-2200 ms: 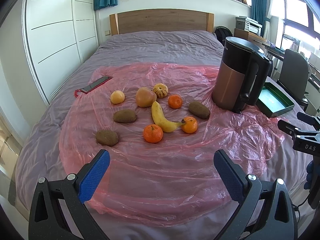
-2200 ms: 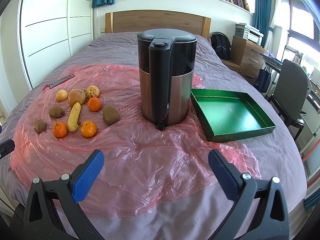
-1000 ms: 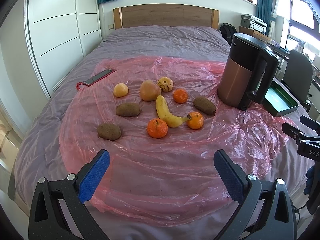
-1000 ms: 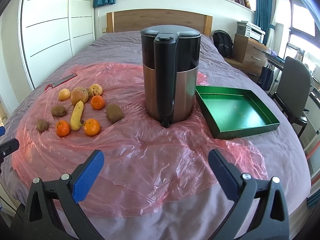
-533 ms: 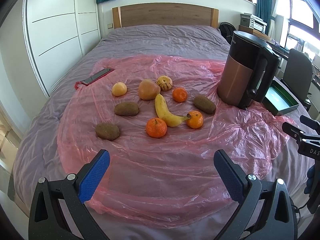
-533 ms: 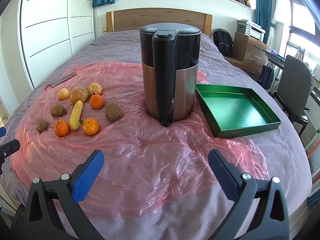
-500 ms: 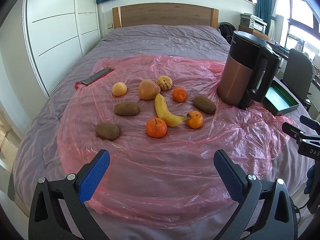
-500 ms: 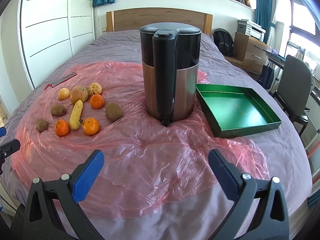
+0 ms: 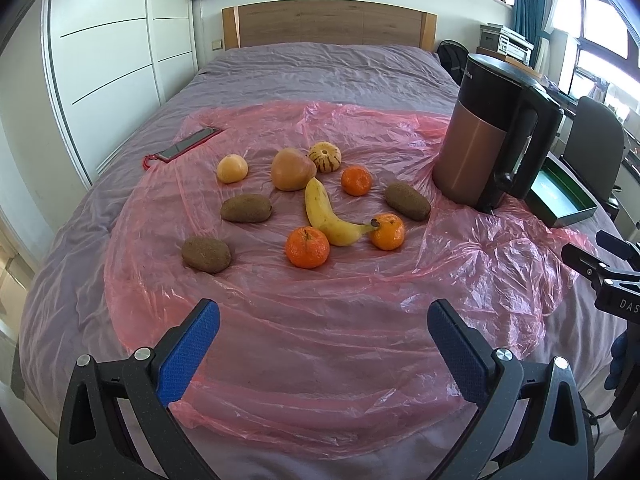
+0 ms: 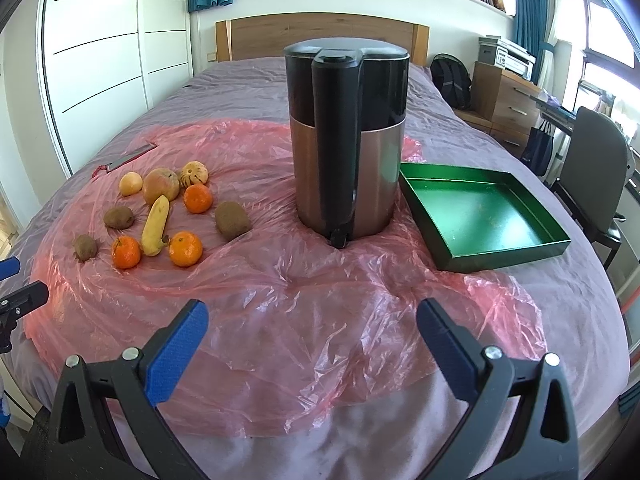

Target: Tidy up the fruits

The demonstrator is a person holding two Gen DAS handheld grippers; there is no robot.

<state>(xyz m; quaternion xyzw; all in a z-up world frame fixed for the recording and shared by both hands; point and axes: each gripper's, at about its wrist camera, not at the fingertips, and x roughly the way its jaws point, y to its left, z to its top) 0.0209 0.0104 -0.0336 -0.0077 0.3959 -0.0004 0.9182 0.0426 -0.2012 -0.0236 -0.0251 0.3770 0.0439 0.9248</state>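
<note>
**Left wrist view: fruit waits on the bed, both grippers empty**

Left wrist view shows the fruit lying loose on a pink plastic sheet (image 9: 360, 320) spread over the bed (image 9: 320, 68). It sits toward the left side of the sheet. There is a yellow banana (image 9: 322, 214), three oranges, with the nearest orange (image 9: 307, 247) by the banana, and three brown kiwis, with the nearest kiwi (image 9: 206, 254) closest to the foot of the bed. A peach-colored fruit (image 9: 291, 164), a pale round fruit (image 9: 232, 168) and a small striped fruit (image 9: 325, 156) lie farther back.

The left gripper (image 9: 324, 344) and the right gripper (image 10: 312, 336) both hang over the foot of the bed. Their jaws are wide apart and hold nothing.

The green tray (image 10: 480, 216) is empty and sits on the right side of the bed. A tall kettle (image 10: 347, 136) stands between it and the fruit.

The sheet looks slippery and wrinkly, so round fruit could roll away when touched. A carried fruit could bump the kettle. The banana touches one orange, so lifting it may push that orange.
</note>
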